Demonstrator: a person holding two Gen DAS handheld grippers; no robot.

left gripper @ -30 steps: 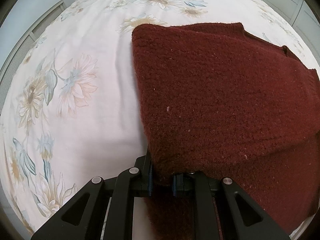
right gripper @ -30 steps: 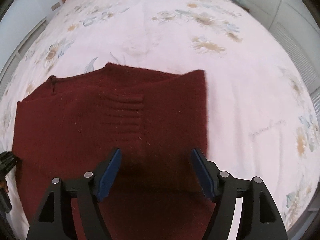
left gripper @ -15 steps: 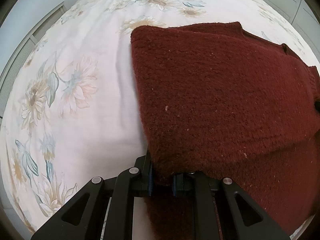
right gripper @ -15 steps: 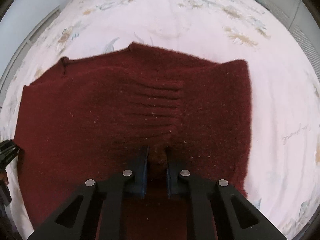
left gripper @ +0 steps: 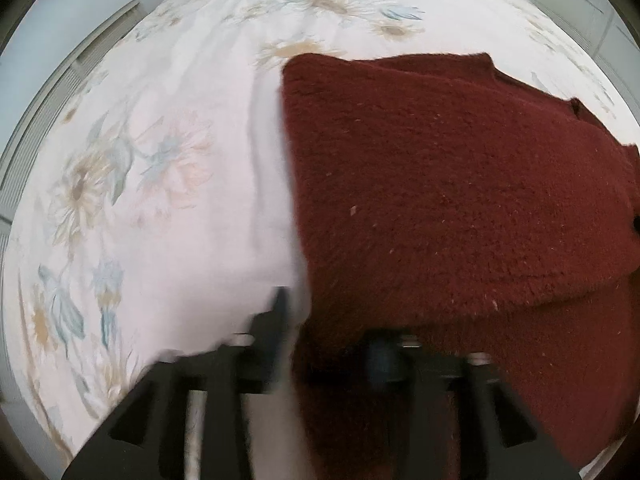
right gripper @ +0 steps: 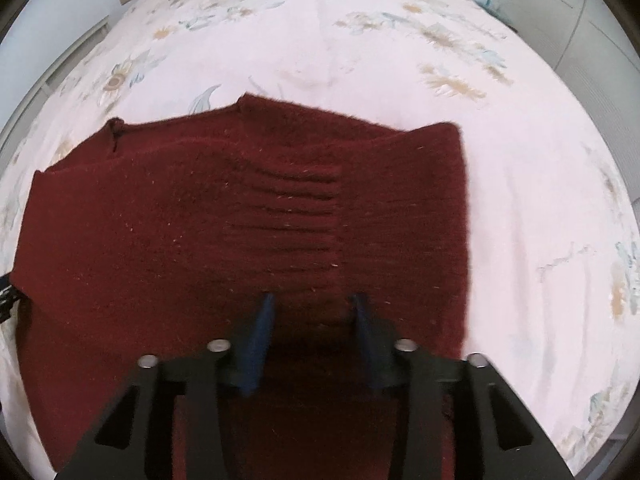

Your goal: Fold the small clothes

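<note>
A wide bed with a pale pink floral-print cover (right gripper: 360,40) fills the room, and everything is happening near its close edge. Lying on it is a dark red fuzzy knitted sweater (right gripper: 200,220), and it is already partly folded: from the left side you can see an upper layer doubled over a lower one, with the lower layer poking out at the near right. A ribbed patch shows in the middle of the top layer, and the collar or shoulder edge runs along the far side. The fold looks fairly square, though the top layer bulges a bit and doesn't lie flat.

The right gripper (right gripper: 310,320), black with blue pads, sits over the near edge of the sweater with its fingers spread apart and nothing between them; the wool lies under it, not in it. The left gripper (left gripper: 332,332) is at the sweater's near left corner. That view is smeared, but its fingers appear parted, one out over the bedcover and the other half hidden under the wool, so I'd say it is not pinching the cloth.

My guess is that one fold is made and has just been let go. At least another fold across, and some smoothing, seems left to do.
</note>
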